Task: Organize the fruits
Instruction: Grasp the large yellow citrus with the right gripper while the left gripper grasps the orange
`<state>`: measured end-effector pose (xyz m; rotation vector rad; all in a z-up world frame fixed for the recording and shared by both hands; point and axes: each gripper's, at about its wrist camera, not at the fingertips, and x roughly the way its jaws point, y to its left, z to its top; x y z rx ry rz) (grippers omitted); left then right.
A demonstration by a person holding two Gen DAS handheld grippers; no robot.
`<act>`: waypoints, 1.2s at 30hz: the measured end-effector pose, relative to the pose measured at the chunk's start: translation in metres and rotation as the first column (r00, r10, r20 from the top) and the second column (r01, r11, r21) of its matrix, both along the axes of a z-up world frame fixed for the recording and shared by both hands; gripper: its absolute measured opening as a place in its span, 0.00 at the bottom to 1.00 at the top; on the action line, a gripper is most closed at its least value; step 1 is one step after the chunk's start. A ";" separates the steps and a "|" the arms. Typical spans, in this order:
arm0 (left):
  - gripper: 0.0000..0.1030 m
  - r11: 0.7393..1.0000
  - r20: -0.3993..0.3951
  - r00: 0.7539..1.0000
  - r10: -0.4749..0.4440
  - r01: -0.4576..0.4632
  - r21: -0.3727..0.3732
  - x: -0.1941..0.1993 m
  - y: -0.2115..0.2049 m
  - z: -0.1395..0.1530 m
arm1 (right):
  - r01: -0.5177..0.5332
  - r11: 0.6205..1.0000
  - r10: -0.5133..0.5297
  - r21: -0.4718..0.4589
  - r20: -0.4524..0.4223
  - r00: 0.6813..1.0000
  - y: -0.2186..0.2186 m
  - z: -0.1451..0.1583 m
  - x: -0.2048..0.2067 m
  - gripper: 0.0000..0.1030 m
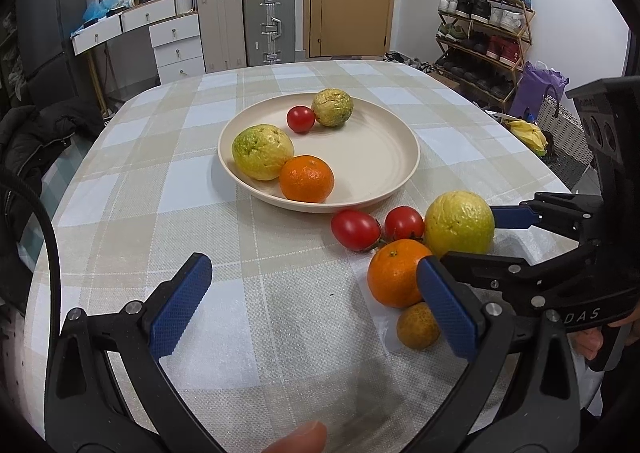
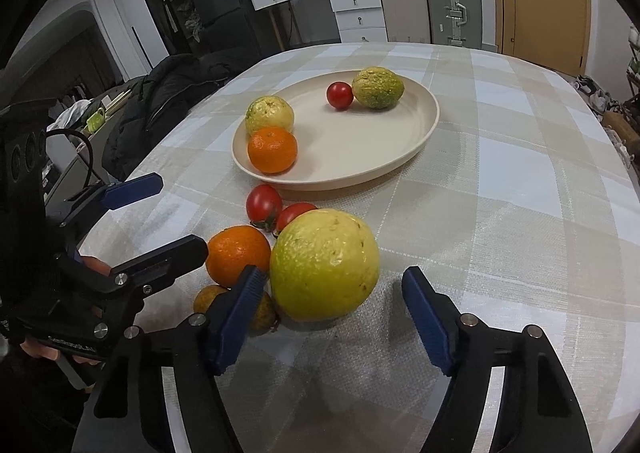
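A beige plate (image 1: 384,141) holds two yellow-green guavas (image 1: 262,151), a small tomato (image 1: 301,119) and an orange (image 1: 306,178). On the cloth beside it lie two tomatoes (image 1: 356,230), an orange (image 1: 396,273), a big guava (image 1: 459,223) and a small brownish fruit (image 1: 418,326). My left gripper (image 1: 316,303) is open and empty, low over the cloth left of that group. My right gripper (image 2: 332,315) is open, its pads on either side of the big guava (image 2: 325,265), apart from it. It also shows in the left wrist view (image 1: 466,239).
The plate (image 2: 408,141) sits mid-table on a checked cloth (image 2: 500,213). A black jacket (image 2: 168,93) hangs at the table's left edge. Suitcases (image 1: 268,23), white drawers (image 1: 176,41) and a shoe rack (image 1: 484,29) stand behind the table.
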<state>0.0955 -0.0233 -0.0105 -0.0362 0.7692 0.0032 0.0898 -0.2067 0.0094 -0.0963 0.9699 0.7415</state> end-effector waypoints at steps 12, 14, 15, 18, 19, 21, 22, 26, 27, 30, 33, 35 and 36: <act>0.99 1.000 -0.004 1.000 -0.002 0.002 -0.001 0.000 -0.001 -0.003 | -0.020 0.999 0.020 0.031 -0.005 1.000 -0.002 0.003 -0.002 0.53; 0.99 1.000 -0.004 1.000 -0.002 0.002 -0.001 0.000 -0.001 -0.003 | -0.021 0.999 0.021 0.027 0.005 1.000 -0.002 0.004 -0.003 0.53; 0.99 1.000 -0.005 1.000 -0.003 0.003 -0.001 0.000 -0.001 -0.003 | -0.021 0.999 0.020 0.024 0.009 1.000 -0.001 0.004 -0.003 0.53; 0.99 1.000 -0.008 1.000 -0.005 0.005 -0.001 0.000 -0.002 -0.004 | -0.021 0.999 0.020 0.026 0.017 1.000 -0.002 0.005 -0.005 0.52; 0.99 1.000 -0.008 1.000 -0.006 0.006 -0.002 0.000 -0.003 -0.004 | -0.017 0.999 0.016 0.030 0.021 1.000 -0.003 0.006 -0.004 0.52; 0.99 1.000 -0.009 1.000 -0.007 0.007 -0.006 -0.001 -0.003 -0.005 | -0.004 0.999 0.003 0.035 0.034 0.999 -0.006 0.010 -0.004 0.52; 0.99 1.000 -0.009 1.000 -0.009 0.009 -0.010 -0.001 -0.003 -0.004 | 0.004 0.999 -0.005 0.035 0.040 0.999 -0.007 0.012 -0.004 0.52; 0.99 1.000 -0.015 1.000 -0.020 0.019 -0.020 0.000 -0.007 -0.006 | 0.030 0.998 -0.033 0.049 0.049 0.998 -0.015 0.016 0.000 0.52; 0.99 0.999 -0.017 1.000 -0.026 0.025 -0.022 0.000 -0.008 -0.006 | 0.034 0.998 -0.037 0.052 0.050 0.998 -0.017 0.017 0.001 0.52; 0.99 0.999 -0.032 0.999 -0.037 0.036 -0.038 0.002 -0.010 -0.008 | 0.039 0.998 -0.042 0.051 0.054 0.998 -0.018 0.018 0.001 0.52; 0.99 0.996 -0.050 0.998 -0.038 0.034 -0.077 0.004 -0.010 -0.012 | 0.040 0.998 -0.042 0.051 0.056 0.998 -0.017 0.018 0.000 0.52; 0.98 0.994 -0.057 0.998 -0.039 0.033 -0.108 0.006 -0.008 -0.013 | 0.039 0.998 -0.042 0.049 0.059 0.997 -0.018 0.019 0.000 0.52; 0.96 0.991 -0.060 0.997 -0.042 0.034 -0.130 0.006 -0.006 -0.014 | 0.039 0.998 -0.042 0.050 0.060 0.997 -0.018 0.019 0.000 0.52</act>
